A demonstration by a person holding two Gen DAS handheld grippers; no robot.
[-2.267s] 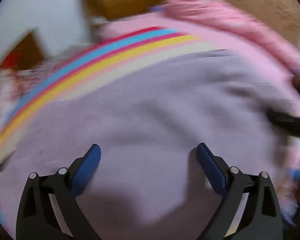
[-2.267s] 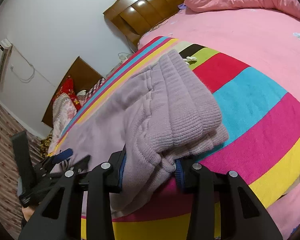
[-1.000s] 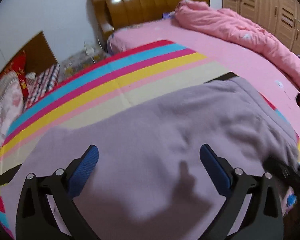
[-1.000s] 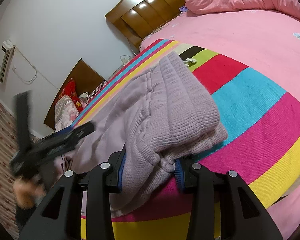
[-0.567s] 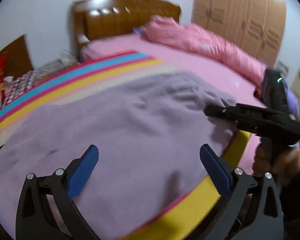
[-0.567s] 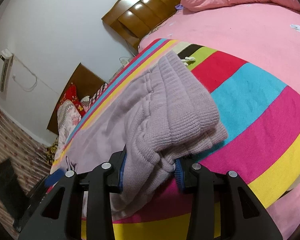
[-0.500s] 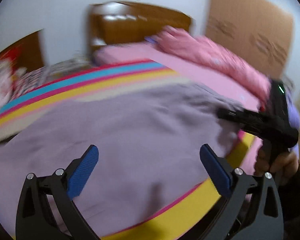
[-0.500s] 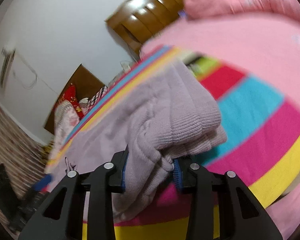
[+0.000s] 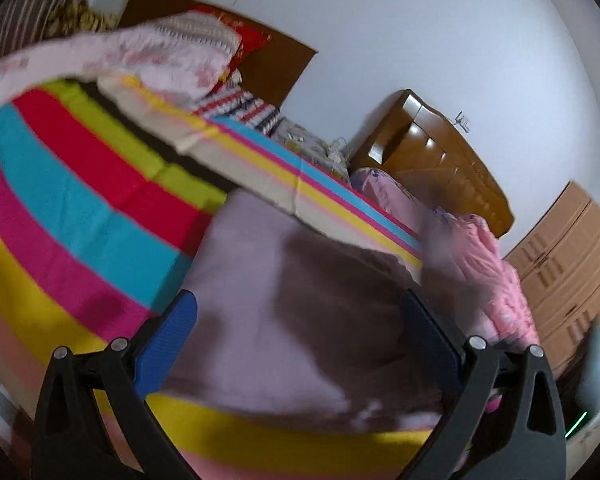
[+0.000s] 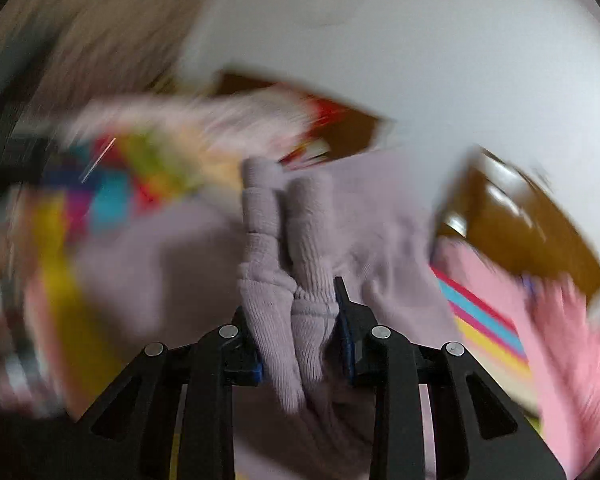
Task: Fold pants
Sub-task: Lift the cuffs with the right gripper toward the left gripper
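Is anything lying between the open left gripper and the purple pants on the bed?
Nothing visible does. The left gripper is open right over the pants, with only the fabric between its jaws. The right gripper is already shut on the ribbed end.

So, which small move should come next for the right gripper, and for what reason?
Probably carry the ribbed waistband across and lay it down on the pants. The right gripper is shut on that bunched end, lifted and blurred by motion, while the left gripper hangs open over the flat part, holding nothing.
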